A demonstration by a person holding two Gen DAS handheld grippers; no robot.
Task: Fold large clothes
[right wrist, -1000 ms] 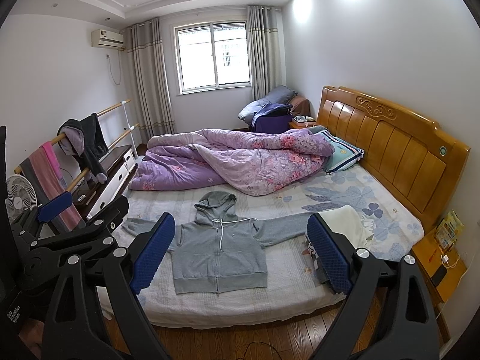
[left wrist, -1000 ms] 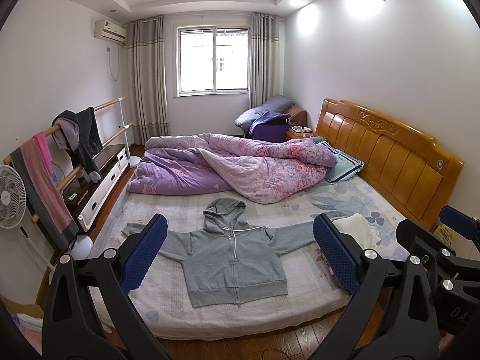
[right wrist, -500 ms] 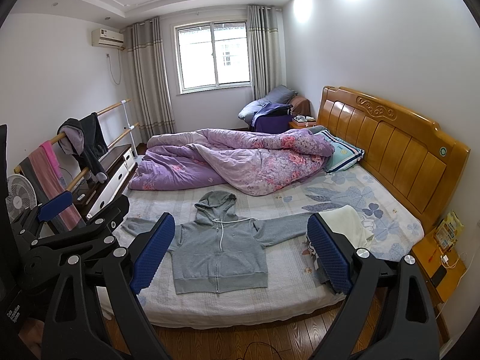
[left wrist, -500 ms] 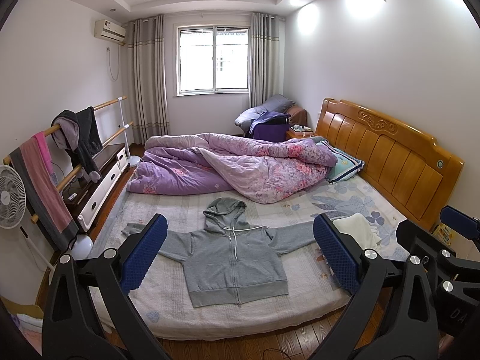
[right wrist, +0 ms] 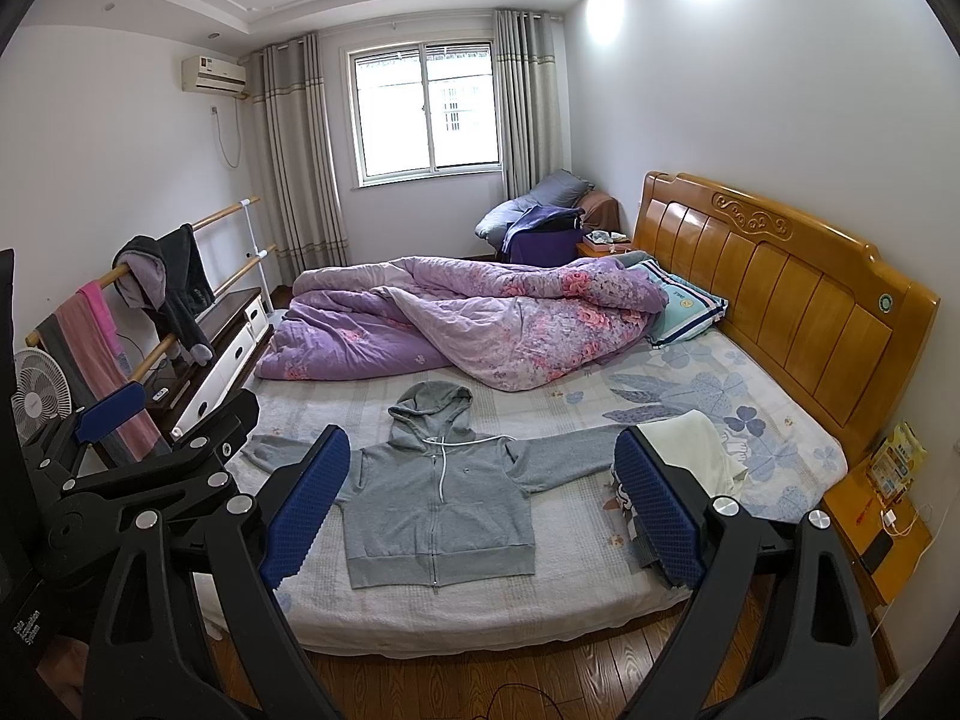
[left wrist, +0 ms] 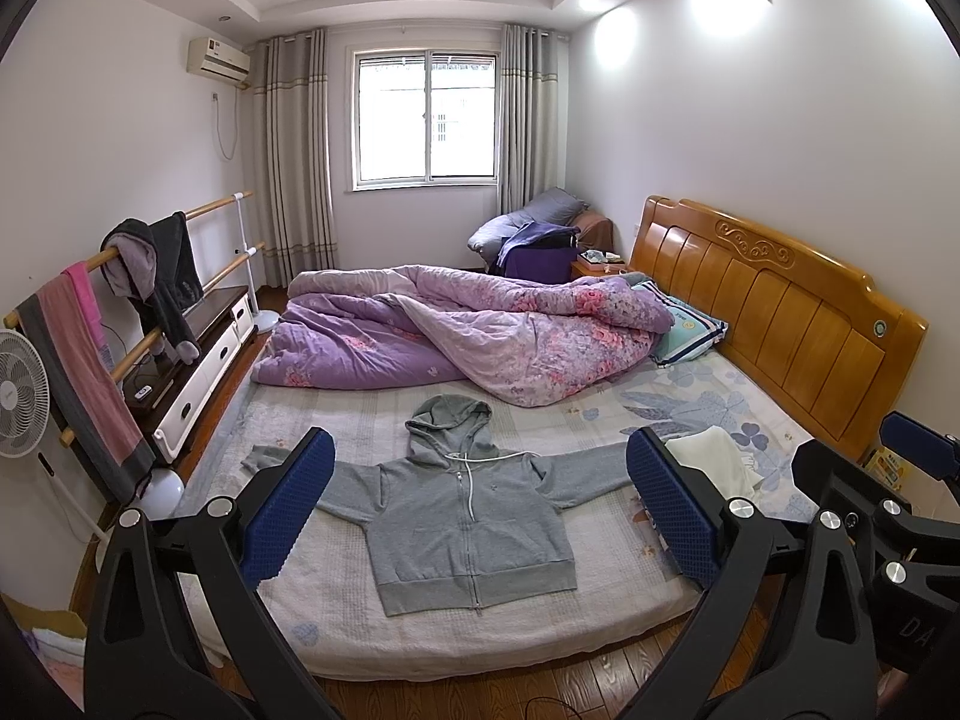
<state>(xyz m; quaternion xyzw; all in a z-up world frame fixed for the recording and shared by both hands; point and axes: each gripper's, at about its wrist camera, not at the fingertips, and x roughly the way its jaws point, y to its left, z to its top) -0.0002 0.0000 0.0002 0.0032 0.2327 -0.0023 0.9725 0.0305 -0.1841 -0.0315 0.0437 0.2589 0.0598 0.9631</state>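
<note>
A grey zip hoodie (left wrist: 468, 516) (right wrist: 438, 504) lies flat and face up on the bed, sleeves spread out to both sides, hood toward the quilt. My left gripper (left wrist: 480, 507) hovers open above the floor in front of the bed, well short of the hoodie, nothing between its blue pads. My right gripper (right wrist: 480, 507) is open too, held at a similar distance. In the right wrist view the left gripper's body (right wrist: 138, 468) shows at the left edge. A folded cream garment (left wrist: 717, 468) (right wrist: 690, 450) rests by the hoodie's right sleeve end.
A rumpled purple floral quilt (left wrist: 468, 330) covers the bed's far half, with a pillow (left wrist: 684, 330) beside the wooden headboard (left wrist: 780, 306). A clothes rack (left wrist: 120, 300), a fan (left wrist: 21, 402) and a low cabinet (left wrist: 198, 354) line the left. A nightstand (right wrist: 870, 516) sits right.
</note>
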